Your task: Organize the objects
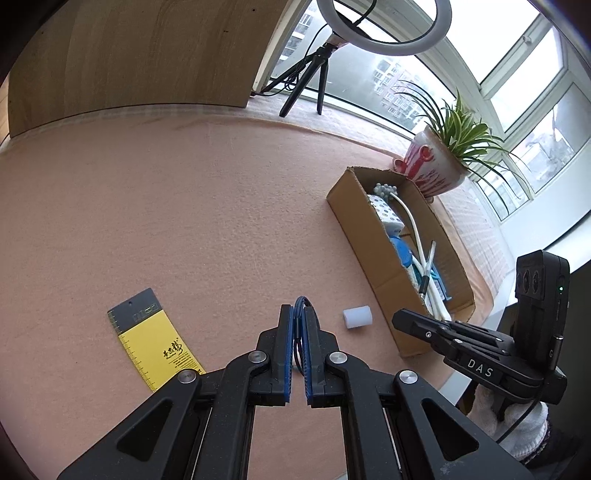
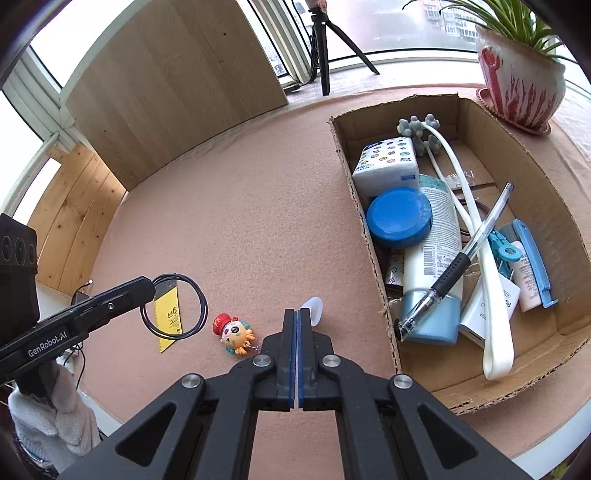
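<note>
Bright, even daylight pouring in through the windows (image 1: 524,70) at the back, panes blown out to near white. Soft, faint shadows on the pink table cover (image 1: 184,206), no hard edges. Ring light (image 1: 384,27) unlit-looking against the glare. Heavy fisheye bending: straight frames curved, dark vignette in the corners. Sharp at centre, slightly smeared toward the rims in both views.
</note>
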Demonstrator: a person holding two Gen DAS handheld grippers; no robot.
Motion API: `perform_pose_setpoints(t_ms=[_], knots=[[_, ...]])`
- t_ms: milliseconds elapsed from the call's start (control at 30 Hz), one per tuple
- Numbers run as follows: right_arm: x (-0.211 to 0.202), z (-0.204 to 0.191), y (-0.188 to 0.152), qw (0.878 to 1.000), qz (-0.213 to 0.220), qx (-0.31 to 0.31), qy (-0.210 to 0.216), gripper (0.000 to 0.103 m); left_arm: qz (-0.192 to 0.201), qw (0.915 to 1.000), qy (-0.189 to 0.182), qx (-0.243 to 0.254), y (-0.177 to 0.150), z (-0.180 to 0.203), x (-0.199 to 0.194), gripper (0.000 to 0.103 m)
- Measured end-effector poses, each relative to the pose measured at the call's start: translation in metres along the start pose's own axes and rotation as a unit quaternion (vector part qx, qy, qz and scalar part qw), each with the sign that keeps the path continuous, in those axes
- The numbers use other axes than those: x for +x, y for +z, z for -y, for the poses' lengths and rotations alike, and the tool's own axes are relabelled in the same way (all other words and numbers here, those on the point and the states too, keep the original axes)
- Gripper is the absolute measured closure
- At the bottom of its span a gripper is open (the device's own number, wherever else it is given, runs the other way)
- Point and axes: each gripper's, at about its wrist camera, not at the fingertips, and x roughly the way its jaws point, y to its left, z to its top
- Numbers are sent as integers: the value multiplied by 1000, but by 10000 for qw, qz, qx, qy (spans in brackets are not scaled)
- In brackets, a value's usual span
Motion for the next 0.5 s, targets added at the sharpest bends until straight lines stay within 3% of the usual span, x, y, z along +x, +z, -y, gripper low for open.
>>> perform_pose_setpoints(t_ms=[100,233,500], knots=[[4,1,2,9999,-85,-24,55,103,19,10000,21,-53,-2,0,-1,99],[24,3,1,9984,-478,309,67,94,34,9999,59,-156,-7,-8,-5,99],[47,-8,-3,9961,-501,524,-503,84,32,9996,72,-261,-15,-25,-17,99]])
